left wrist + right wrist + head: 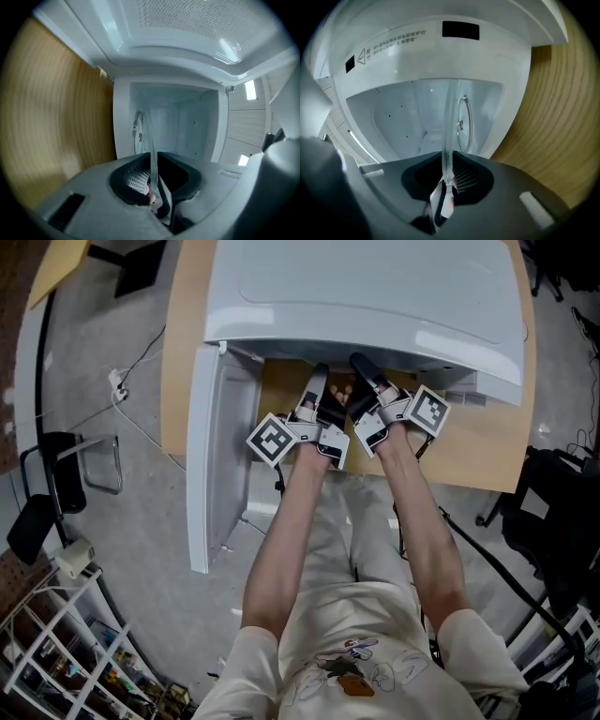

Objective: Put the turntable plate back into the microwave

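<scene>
Left claw (153, 161) and right claw (446, 164) each clamp the clear round glass turntable plate (449, 122), frame centre, at the mouth of the white microwave (366, 296). Risk: slick glass slips if one lets go early.

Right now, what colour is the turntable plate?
The turntable plate is clear glass; best in right gripper view.

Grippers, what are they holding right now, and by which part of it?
The glass turntable plate: the left gripper and the right gripper each clamp it by its rim, with the plate seen edge-on between the jaws.
</scene>
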`<state>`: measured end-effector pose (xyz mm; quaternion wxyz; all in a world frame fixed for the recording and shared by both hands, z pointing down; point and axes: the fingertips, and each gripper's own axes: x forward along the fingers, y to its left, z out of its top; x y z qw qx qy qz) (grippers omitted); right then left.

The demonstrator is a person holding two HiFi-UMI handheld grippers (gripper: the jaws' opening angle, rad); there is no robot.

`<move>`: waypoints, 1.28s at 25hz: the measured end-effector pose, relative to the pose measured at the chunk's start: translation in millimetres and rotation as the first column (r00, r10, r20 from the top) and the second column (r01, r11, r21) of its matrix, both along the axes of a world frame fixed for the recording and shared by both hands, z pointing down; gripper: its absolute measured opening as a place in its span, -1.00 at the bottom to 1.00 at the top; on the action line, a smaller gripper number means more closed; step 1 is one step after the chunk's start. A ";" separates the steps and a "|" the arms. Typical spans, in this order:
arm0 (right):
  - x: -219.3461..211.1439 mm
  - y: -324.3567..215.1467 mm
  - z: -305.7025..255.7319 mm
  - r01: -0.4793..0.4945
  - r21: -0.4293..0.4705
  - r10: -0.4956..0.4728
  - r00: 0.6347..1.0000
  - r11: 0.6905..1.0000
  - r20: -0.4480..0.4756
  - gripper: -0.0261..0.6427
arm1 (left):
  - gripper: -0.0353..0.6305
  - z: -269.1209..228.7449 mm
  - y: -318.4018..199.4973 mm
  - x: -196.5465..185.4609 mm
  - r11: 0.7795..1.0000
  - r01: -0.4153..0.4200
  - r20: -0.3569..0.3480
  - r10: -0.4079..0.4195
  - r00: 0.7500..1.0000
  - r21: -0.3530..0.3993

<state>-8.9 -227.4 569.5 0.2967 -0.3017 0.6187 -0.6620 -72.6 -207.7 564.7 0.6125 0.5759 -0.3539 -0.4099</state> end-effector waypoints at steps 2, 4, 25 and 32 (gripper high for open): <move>-0.4 -2.6 3.0 0.000 -0.008 0.000 1.000 1.000 -0.001 -0.76 | -0.74 1.3 -4.2 0.6 1.000 -0.008 0.000 0.008 1.000 -0.005; 0.1 -6.4 5.4 0.001 -0.016 -0.002 1.000 1.000 -0.006 -0.77 | -0.76 0.4 -8.8 1.7 1.000 -0.017 0.009 0.017 1.000 -0.004; -3.1 6.9 22.5 0.069 -0.132 -0.097 0.971 0.989 -0.219 -0.91 | -0.78 35.4 -29.1 -4.9 0.991 0.001 0.074 0.009 0.997 -0.136; -5.6 2.7 24.0 0.062 -0.141 -0.095 0.966 0.988 -0.240 -0.86 | -0.80 33.9 -32.7 -6.3 0.988 -0.006 0.090 0.020 0.996 -0.153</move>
